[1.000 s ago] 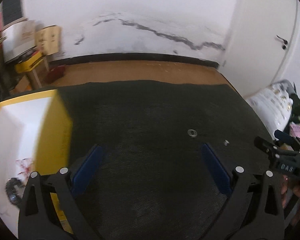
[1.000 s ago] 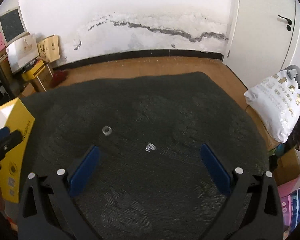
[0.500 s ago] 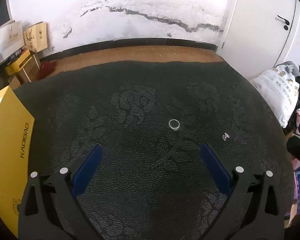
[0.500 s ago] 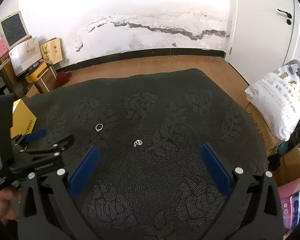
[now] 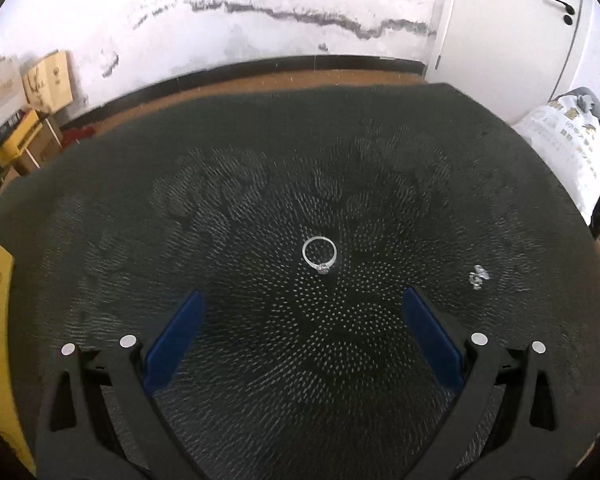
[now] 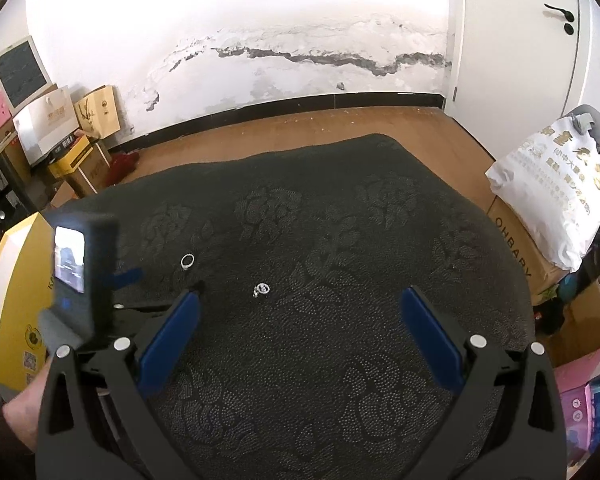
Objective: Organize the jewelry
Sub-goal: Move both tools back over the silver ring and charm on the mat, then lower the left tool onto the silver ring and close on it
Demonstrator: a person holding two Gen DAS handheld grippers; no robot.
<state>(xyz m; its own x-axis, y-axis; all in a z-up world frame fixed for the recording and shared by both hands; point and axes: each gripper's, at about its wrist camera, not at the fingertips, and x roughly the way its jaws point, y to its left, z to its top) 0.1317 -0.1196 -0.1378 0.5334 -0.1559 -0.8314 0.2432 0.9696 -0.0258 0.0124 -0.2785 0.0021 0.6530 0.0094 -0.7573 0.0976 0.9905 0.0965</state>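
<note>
The ring (image 5: 319, 255) is lying at frame centre on the dark patterned cloth (image 5: 260, 380), the left gripper (image 5: 302, 334) gaping around nothing; tiny, stiff, slippery, likely best pinched across its band.

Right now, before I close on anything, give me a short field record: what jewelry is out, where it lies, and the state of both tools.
surface: dark patterned cloth
ring: lying flat, ahead of the left tool, centred between its fingers, not touched
small silver piece: right of the ring, apart from it; type too small to tell
yellow box: at the cloth's left edge
left tool: open, empty
right tool: open, empty
</note>
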